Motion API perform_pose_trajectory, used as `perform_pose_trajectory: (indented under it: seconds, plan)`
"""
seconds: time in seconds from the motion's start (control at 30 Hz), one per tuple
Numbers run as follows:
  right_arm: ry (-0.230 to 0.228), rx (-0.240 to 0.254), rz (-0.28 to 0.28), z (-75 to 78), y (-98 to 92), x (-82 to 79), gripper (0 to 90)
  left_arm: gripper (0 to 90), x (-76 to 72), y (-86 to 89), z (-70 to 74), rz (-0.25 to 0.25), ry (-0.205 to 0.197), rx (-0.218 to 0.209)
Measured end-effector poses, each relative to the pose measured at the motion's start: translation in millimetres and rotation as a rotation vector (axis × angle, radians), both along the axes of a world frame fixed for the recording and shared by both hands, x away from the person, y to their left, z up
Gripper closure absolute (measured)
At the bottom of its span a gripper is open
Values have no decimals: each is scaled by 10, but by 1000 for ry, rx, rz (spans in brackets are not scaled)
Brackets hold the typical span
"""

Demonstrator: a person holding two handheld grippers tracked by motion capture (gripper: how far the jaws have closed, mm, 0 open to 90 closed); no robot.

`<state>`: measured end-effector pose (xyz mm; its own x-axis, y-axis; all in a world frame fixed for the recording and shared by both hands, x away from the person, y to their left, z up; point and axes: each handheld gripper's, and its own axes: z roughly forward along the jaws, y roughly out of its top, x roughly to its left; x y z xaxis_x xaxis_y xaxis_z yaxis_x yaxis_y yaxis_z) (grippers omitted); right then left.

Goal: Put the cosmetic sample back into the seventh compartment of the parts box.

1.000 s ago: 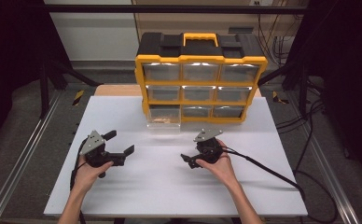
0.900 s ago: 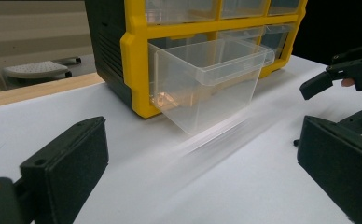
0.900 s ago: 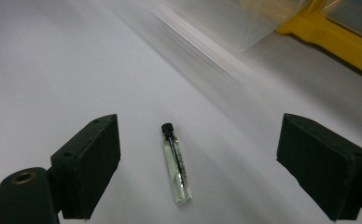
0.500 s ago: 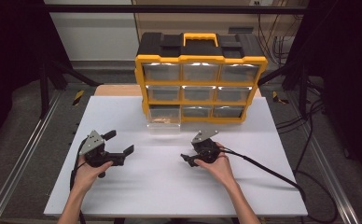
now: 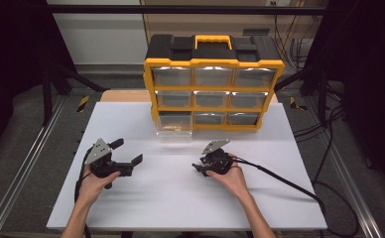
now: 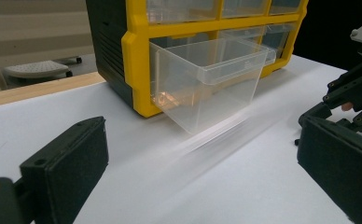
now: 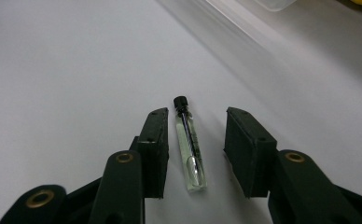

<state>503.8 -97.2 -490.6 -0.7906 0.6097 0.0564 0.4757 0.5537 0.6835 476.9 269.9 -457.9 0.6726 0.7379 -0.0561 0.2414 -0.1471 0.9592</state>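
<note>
Vial (image 7: 189, 151): small, clear glass, black cap, lying flat on the white table top (image 5: 180, 198), between the jaws of the right gripper (image 7: 195, 149). Jaws have just been closing; a gap remains on each side of the glass, left pad very near it, right pad further off. Cap end points away from the hand. In the high view the right gripper (image 5: 200, 167) sits low on the table, right of centre, cable (image 5: 280, 178) trailing off toward the right edge.

Left gripper (image 5: 126, 156): held near the table's left side, jaws wide apart, nothing between them. Its own view looks across bare white surface toward the pulled-out drawer.

Farther back: clear plastic drawer (image 6: 209, 79) drawn partway out of the bottom-left slot of a yellow-and-black drawer cabinet (image 5: 213, 84), which stands at the far middle of the table. Something brownish lies in the drawer; cannot tell what.

Room: grey floor (image 5: 27, 114) around the table, metal rails (image 5: 12, 183) on both sides, dark frame posts, pale wall (image 5: 96, 34) behind, cables at far right.
</note>
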Motion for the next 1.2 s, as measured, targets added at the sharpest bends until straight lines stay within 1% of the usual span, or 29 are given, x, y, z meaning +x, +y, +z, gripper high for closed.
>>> perform_pose_trajectory:
  seconds: [0.07,0.23,0.47,0.53,0.83,0.9,1.0,1.1,1.2]
  plan:
    - [1,-2,6,-3,-2,2,634,20,0,-1,1,1,0,-3]
    - [23,2,7,-7,2,1,702,20,0,0,-1,1,0,-3]
    - [31,6,16,-9,1,7,756,20,-1,1,-1,1,0,-2]
    - [41,7,16,-6,-1,8,785,20,0,3,-1,2,0,-3]
    - [55,12,21,-3,-5,12,807,20,1,11,0,3,-1,-2]
    - [49,11,24,0,-9,15,808,20,1,12,0,3,-1,-3]
    - [54,18,24,16,-13,14,808,20,2,12,-2,3,0,-2]
    - [42,20,33,26,-25,23,808,20,2,9,-3,2,0,1]
    - [50,29,21,45,-24,16,808,20,1,10,-2,2,0,0]
